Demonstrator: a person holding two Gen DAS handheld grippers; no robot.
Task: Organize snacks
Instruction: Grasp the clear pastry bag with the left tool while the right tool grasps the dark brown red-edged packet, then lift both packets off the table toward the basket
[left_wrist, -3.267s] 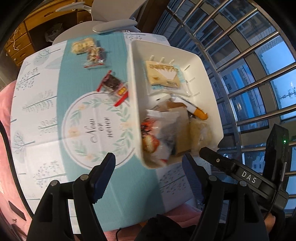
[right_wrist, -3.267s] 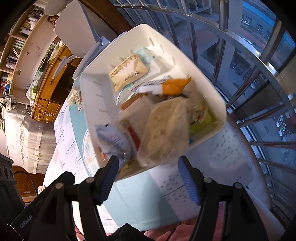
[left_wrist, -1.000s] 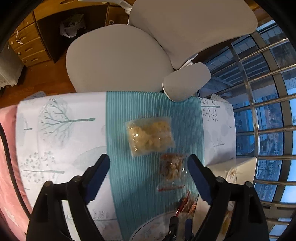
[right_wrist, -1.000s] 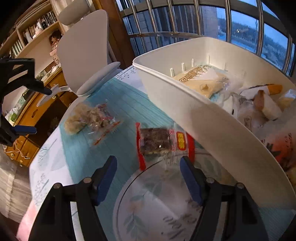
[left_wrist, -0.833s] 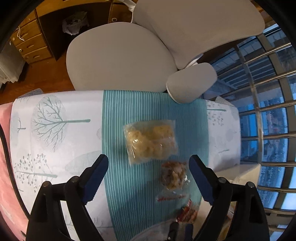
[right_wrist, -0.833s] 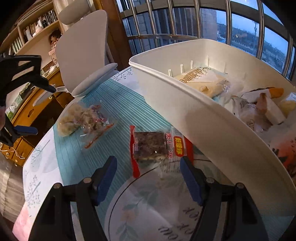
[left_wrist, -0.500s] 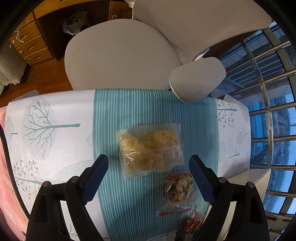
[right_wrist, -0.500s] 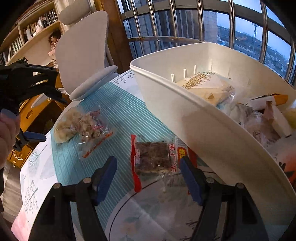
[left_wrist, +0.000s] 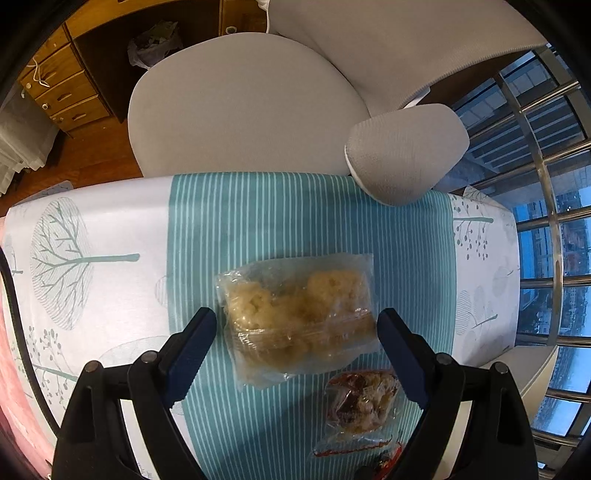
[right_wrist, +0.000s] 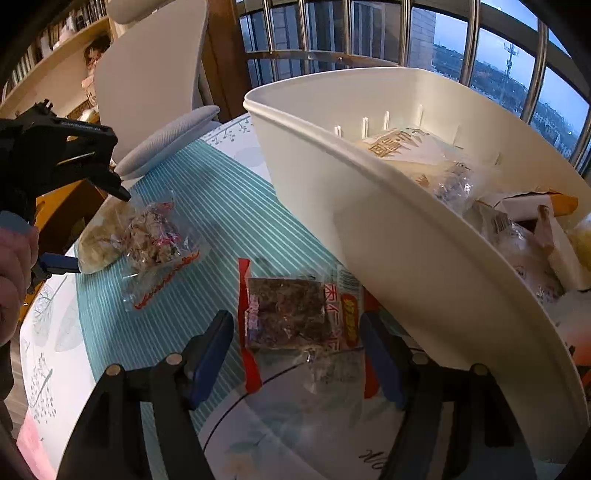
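A clear bag of yellow puffed snacks (left_wrist: 295, 314) lies on the teal striped cloth. My left gripper (left_wrist: 295, 343) is open, its fingers on either side of the bag, just above it. A clear bag of mixed nuts (left_wrist: 360, 406) lies beside it, nearer me. In the right wrist view a red-edged dark bar packet (right_wrist: 291, 314) lies between the open fingers of my right gripper (right_wrist: 295, 347). The white basket (right_wrist: 388, 236) stands right of it, filled with several snack packets. The left gripper (right_wrist: 74, 162) also shows there over the yellow bag (right_wrist: 99, 236).
A grey office chair (left_wrist: 251, 103) stands at the table's far edge, its armrest (left_wrist: 402, 151) over the cloth. Window bars (left_wrist: 546, 221) run along the right. Wooden drawers (left_wrist: 62, 96) stand at far left.
My left gripper has come down and forward over the yellow snack bag, which now sits between its fingers. My right gripper has moved closer to the dark bar packet.
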